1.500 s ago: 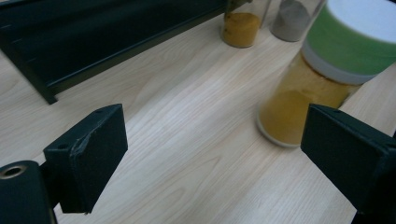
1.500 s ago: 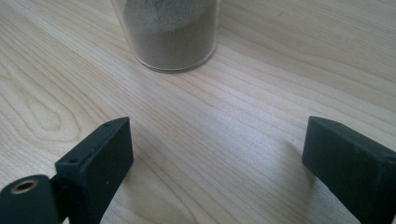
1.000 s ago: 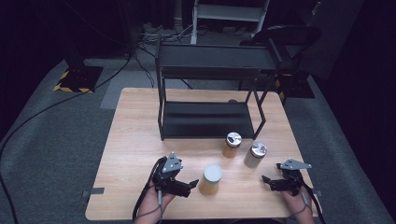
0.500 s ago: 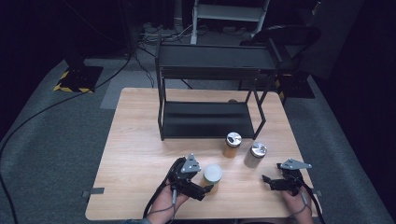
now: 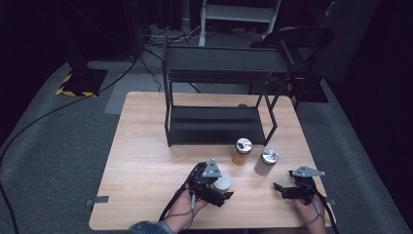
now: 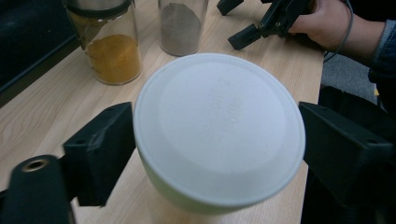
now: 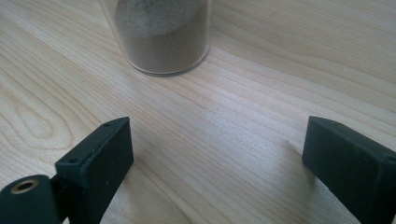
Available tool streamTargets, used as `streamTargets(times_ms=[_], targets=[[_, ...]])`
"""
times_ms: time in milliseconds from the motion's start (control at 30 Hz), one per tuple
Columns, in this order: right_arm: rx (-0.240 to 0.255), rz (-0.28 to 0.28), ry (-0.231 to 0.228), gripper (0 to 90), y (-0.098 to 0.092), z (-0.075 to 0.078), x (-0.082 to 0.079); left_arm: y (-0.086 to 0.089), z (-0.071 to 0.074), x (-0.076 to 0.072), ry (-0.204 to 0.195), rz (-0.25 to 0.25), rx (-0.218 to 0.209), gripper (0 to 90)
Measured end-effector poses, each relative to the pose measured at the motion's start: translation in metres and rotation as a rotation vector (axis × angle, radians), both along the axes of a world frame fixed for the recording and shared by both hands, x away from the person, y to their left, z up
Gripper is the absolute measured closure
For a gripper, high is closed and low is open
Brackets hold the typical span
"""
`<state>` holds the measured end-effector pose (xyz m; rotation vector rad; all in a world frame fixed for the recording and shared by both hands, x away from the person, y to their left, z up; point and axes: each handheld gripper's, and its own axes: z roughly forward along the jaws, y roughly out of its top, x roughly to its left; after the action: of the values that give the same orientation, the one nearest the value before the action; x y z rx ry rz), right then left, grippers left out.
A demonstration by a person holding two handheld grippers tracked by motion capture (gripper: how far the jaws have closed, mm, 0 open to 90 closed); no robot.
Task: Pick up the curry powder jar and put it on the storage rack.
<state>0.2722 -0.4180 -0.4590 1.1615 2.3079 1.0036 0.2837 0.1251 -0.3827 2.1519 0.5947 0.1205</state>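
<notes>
- White-lidded jar (image 5: 223, 181): stands on the wooden table (image 5: 146, 161), lower centre of the high view, near the table's front edge. In the left gripper view its round white lid (image 6: 219, 128) sits mid-frame, seen from above.
- Left gripper (image 5: 220, 194): lower centre of the high view, just left of the jar, held in a hand (image 5: 184, 208). Its jaws have just been closing, with the jar between them. In the left gripper view the left jaw meets the lid's rim and the right jaw sits at the rim's other side; whether both pads press firmly I cannot tell for certain, but they look closed on the jar.
- Right gripper (image 5: 281, 190): lower right of the high view, resting low over the table, jaws apart with bare wood between them in the right gripper view (image 7: 219, 154). Also seen at the upper right of the left gripper view (image 6: 261, 23).
- Jar of brown powder (image 5: 266, 162): right of centre in the high view, metal lid on, just ahead of the right gripper; its base shows at top centre of the right gripper view (image 7: 161, 37).
- Jar of orange powder (image 5: 241, 151): just left of the brown one, apart from it; upper left in the left gripper view (image 6: 109, 46).
- Black two-tier rack (image 5: 219, 97): centre of the high view, behind both powder jars.
</notes>
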Motion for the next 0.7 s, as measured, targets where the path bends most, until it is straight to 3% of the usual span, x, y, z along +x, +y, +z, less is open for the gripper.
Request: streamTargets(times_ms=[133, 367, 467, 700], targets=[[0.0, -0.005, 0.001, 8.3, 0.0, 0.0, 0.0, -0.003, 0.0, -0.003, -0.048, -0.011, 0.022, 32.3], [0.0, -0.005, 0.001, 8.3, 0.0, 0.0, 0.0, -0.009, 0.008, -0.004, -0.039, 0.004, 0.058, 32.9], [0.0, -0.006, 0.001, 8.3, 0.001, 0.0, -0.001, -0.007, 0.015, -0.002, -0.042, 0.011, 0.052, 33.0], [0.0, -0.001, 0.0, 8.3, 0.0, 0.0, 0.0, 0.0, 0.041, 0.008, -0.062, 0.045, 0.058, 33.0]])
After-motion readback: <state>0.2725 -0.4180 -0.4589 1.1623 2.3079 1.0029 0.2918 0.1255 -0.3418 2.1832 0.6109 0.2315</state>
